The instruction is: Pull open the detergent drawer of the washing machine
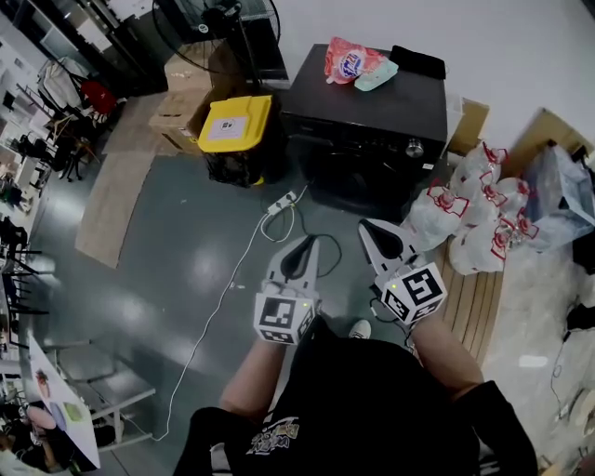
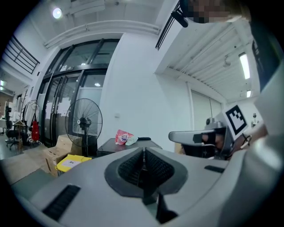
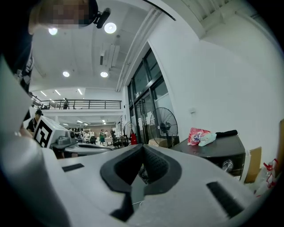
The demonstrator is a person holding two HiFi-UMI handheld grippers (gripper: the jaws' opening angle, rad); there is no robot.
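The black washing machine [image 1: 363,121] stands against the far wall, a silver knob [image 1: 415,147] on its front at the top right. Its front is dark, and I cannot make out the detergent drawer. A pink bag [image 1: 349,61] and a teal cloth lie on its lid. My left gripper [image 1: 306,243] and right gripper [image 1: 368,226] are held side by side over the floor, well short of the machine, both shut and holding nothing. The left gripper view shows the left gripper's [image 2: 143,150] jaws closed together, the machine [image 2: 128,145] beyond. In the right gripper view, the machine [image 3: 217,148] is at the right.
A yellow-lidded black bin [image 1: 237,130] and cardboard boxes [image 1: 181,93] stand left of the machine, with a standing fan [image 1: 218,19] behind. A power strip [image 1: 282,202] with a white cable lies on the floor in front. White plastic bags [image 1: 474,209] and a wooden pallet [image 1: 474,297] are at the right.
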